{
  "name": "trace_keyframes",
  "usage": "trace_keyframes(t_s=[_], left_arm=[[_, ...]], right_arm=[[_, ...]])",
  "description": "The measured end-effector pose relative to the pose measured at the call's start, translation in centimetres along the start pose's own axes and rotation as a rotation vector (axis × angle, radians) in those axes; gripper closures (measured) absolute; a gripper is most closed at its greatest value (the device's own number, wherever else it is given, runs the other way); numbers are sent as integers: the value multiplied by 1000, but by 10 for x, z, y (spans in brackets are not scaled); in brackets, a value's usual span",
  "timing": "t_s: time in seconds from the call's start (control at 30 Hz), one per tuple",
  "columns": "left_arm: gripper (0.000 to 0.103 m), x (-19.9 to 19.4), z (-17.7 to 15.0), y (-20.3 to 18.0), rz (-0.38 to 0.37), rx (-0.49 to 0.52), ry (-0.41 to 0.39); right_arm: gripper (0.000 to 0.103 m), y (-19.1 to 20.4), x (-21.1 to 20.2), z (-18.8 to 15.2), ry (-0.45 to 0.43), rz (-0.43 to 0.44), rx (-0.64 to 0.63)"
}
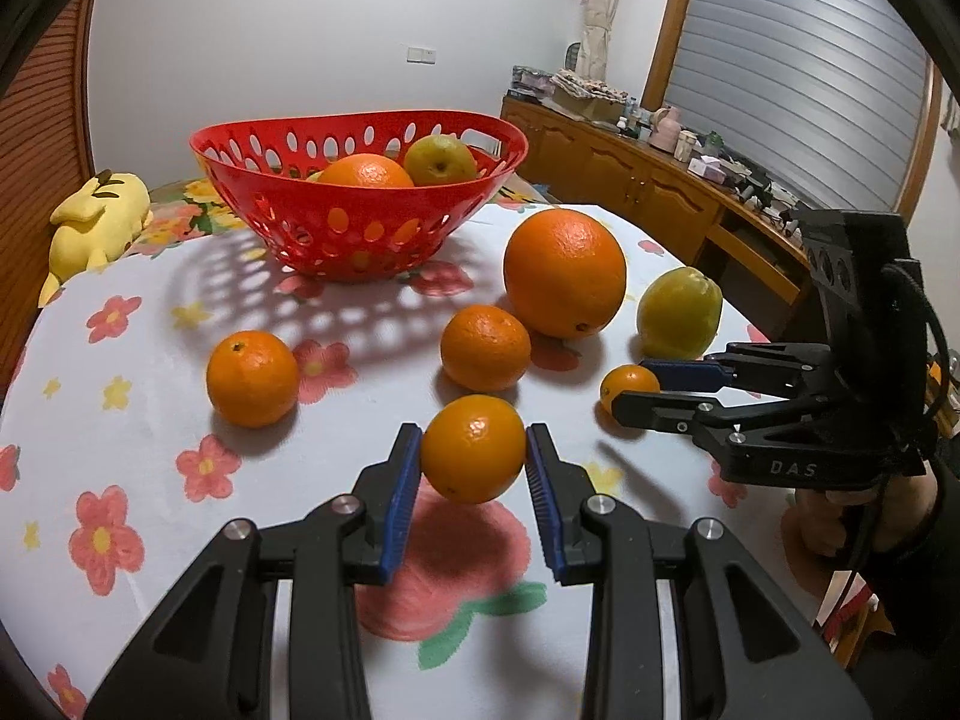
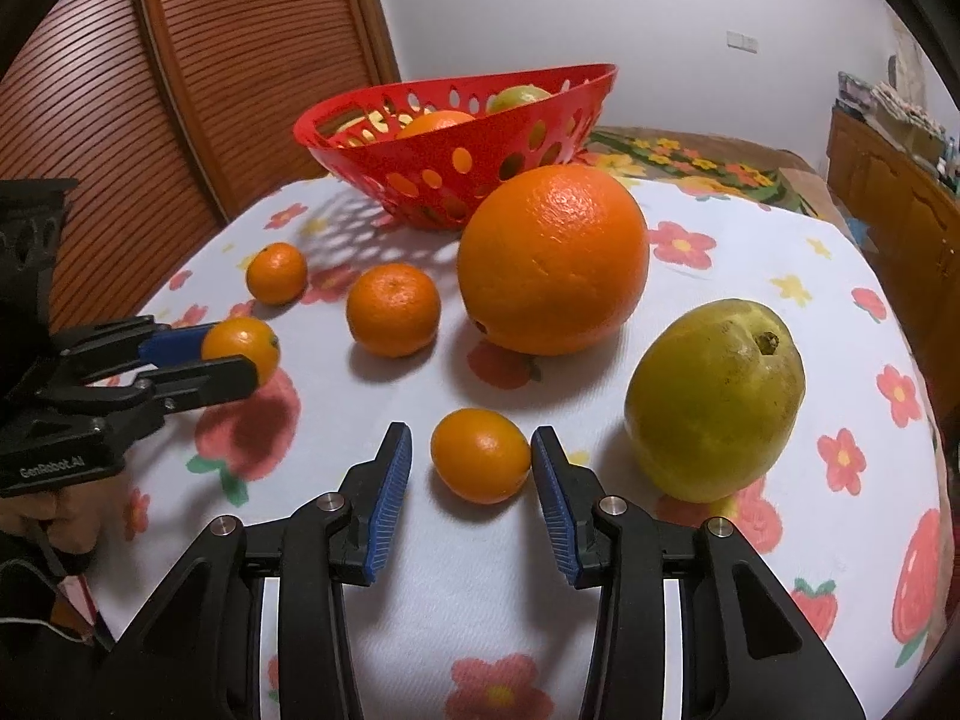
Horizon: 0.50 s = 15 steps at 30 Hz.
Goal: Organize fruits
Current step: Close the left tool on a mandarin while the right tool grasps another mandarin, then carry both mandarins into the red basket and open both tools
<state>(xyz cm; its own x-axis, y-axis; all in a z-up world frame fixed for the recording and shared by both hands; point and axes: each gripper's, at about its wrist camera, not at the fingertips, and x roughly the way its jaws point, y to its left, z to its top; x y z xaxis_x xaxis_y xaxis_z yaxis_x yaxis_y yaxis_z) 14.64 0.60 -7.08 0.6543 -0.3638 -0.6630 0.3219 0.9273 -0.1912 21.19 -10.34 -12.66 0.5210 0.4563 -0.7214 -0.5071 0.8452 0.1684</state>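
The left gripper [image 1: 473, 450] was clamped on a small mandarin [image 1: 473, 449], lifted just clear of the flowered table [image 1: 120, 468]. The right gripper [image 2: 471, 459] stood with its jaws apart around another small mandarin [image 2: 480, 455] lying on the cloth, one pad touching it, the other not. The red basket [image 1: 360, 228], already holding fruit, sat at twelve o'clock, with a big orange [image 2: 552, 258] and a pear [image 2: 714, 399] towards two o'clock.

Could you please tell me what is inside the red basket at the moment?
The red basket holds an orange and a greenish-yellow pear. Its wall hides the bottom, so anything lower down cannot be seen.
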Motion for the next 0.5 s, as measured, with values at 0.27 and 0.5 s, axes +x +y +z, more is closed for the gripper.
trace_keyframes(t_s=[0.27, 0.5], left_arm=[[70, -4, 3, 2, 11, -3, -9], [70, -9, 6, 7, 21, -14, -19]], right_arm=[[69, -2, 4, 1, 16, -7, -8], [70, -2, 5, 2, 26, -6, -14]])
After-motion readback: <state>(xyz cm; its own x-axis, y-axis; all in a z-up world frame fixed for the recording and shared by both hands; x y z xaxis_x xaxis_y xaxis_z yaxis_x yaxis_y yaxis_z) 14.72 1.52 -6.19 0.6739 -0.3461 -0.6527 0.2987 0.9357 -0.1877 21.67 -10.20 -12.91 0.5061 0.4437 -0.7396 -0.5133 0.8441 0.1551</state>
